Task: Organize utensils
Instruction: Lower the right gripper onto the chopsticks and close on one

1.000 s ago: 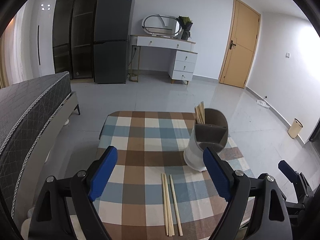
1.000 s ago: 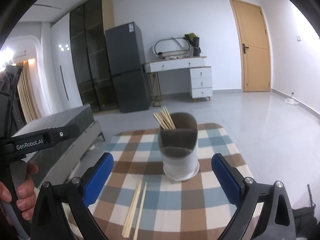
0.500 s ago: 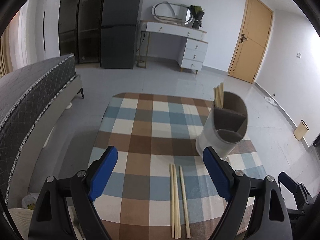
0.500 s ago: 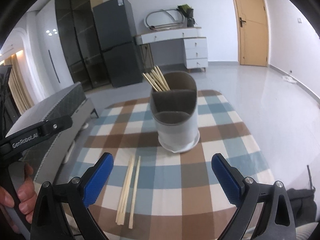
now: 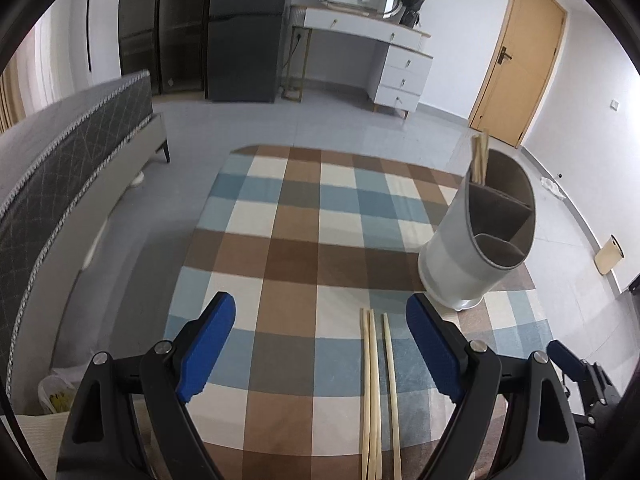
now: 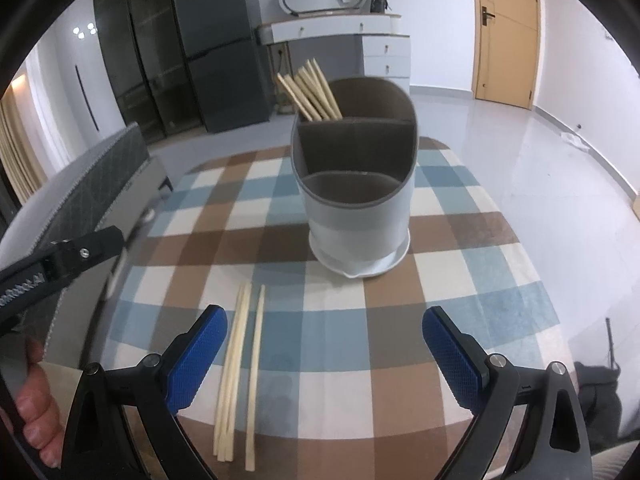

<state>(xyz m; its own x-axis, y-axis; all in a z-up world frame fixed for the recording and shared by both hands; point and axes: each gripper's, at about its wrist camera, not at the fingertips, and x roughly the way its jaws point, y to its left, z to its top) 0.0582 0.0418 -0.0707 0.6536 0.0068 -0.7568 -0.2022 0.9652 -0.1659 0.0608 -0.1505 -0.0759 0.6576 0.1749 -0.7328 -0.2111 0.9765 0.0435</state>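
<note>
Three loose wooden chopsticks (image 5: 376,392) lie side by side on the checkered tablecloth (image 5: 296,256), also in the right wrist view (image 6: 240,364). A white utensil holder (image 5: 480,240) with brown-lined compartments stands upright at the table's right; its back compartment holds several chopsticks (image 6: 310,90). The holder (image 6: 356,200) is straight ahead in the right wrist view. My left gripper (image 5: 320,340) is open and empty, above the table's near edge, with the loose chopsticks between its fingers. My right gripper (image 6: 322,350) is open and empty, the loose chopsticks by its left finger (image 6: 196,360).
The small table is covered by the blue, brown and white cloth (image 6: 460,264). A grey bed (image 5: 60,168) stands left of it. A dark fridge (image 5: 244,28), a white dresser (image 5: 376,60) and a door (image 5: 516,56) line the far wall. A small bin (image 5: 608,254) sits on the floor.
Both grippers have moved forward and tilted down over the table. The holder and the loose chopsticks now look larger and nearer. Both grippers stayed open.
</note>
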